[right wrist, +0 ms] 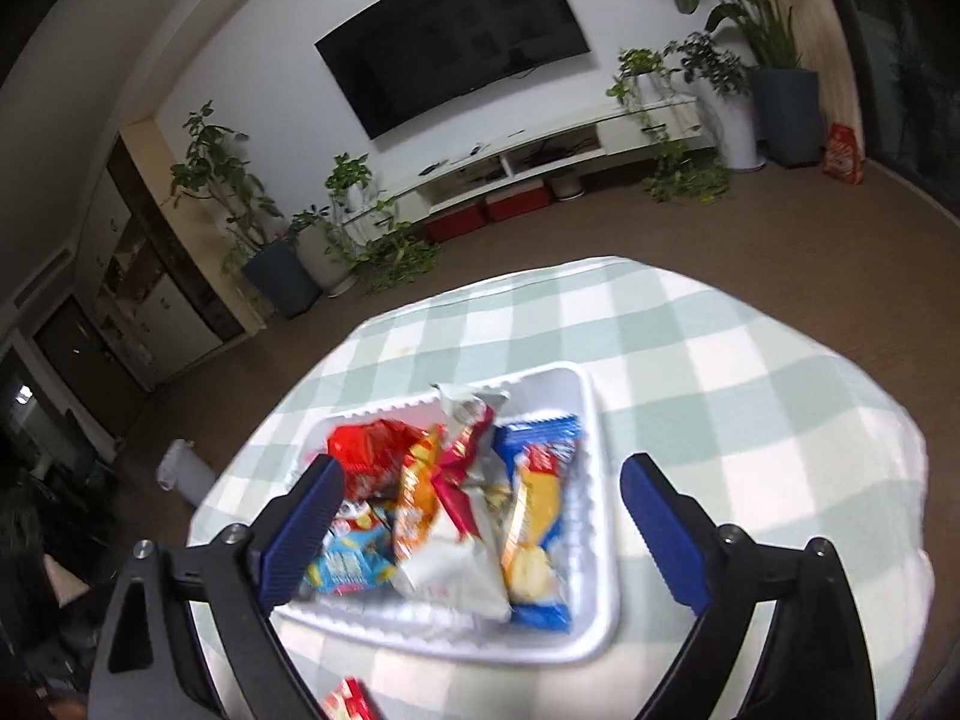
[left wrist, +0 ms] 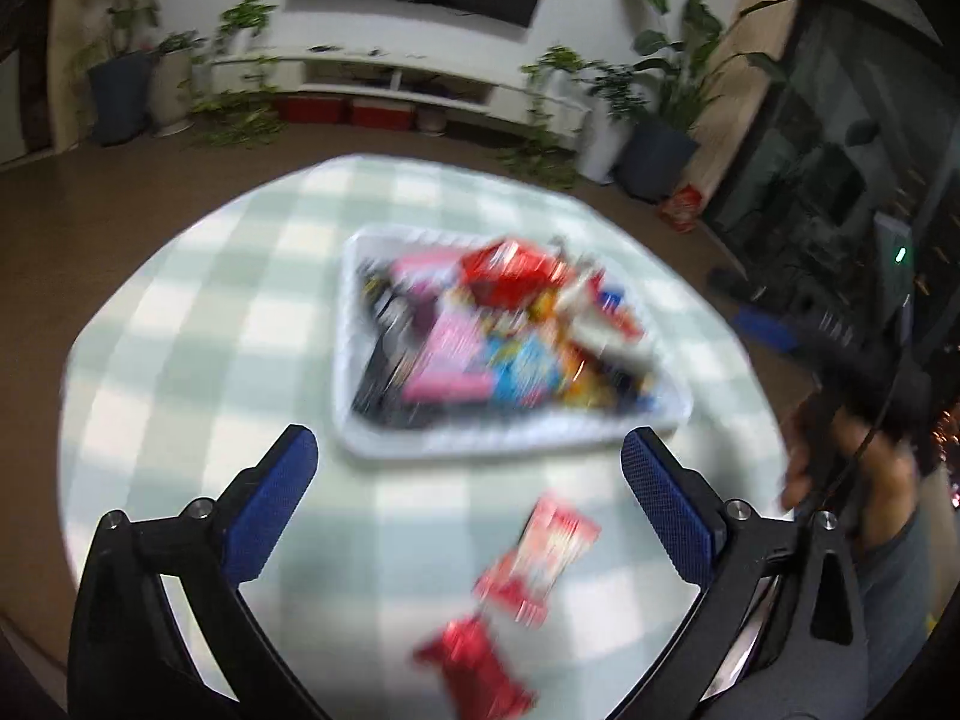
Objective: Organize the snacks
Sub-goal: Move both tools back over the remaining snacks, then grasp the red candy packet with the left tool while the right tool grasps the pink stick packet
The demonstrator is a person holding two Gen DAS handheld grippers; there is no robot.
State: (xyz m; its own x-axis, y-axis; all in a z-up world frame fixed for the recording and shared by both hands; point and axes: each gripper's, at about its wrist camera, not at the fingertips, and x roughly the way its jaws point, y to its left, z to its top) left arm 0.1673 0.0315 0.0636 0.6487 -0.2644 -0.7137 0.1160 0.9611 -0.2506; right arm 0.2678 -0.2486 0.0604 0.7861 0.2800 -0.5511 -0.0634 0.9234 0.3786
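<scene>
A white tray (left wrist: 372,438) full of several snack packets sits on a round table with a green checked cloth (left wrist: 198,300). Two red and white packets lie loose on the cloth in front of it, one (left wrist: 543,546) nearer the tray and one (left wrist: 474,669) nearer me. My left gripper (left wrist: 468,456) is open and empty above them; this view is blurred. My right gripper (right wrist: 480,495) is open and empty, just above the tray (right wrist: 591,624), over a white packet (right wrist: 462,564) and a blue and yellow packet (right wrist: 540,510). A loose red packet (right wrist: 348,699) shows at the bottom edge.
The person's right hand and its gripper handle (left wrist: 852,396) show at the right of the left wrist view. Beyond the table are a brown floor, potted plants (right wrist: 270,240), a low white TV bench (right wrist: 540,162) and a small white bin (right wrist: 183,471).
</scene>
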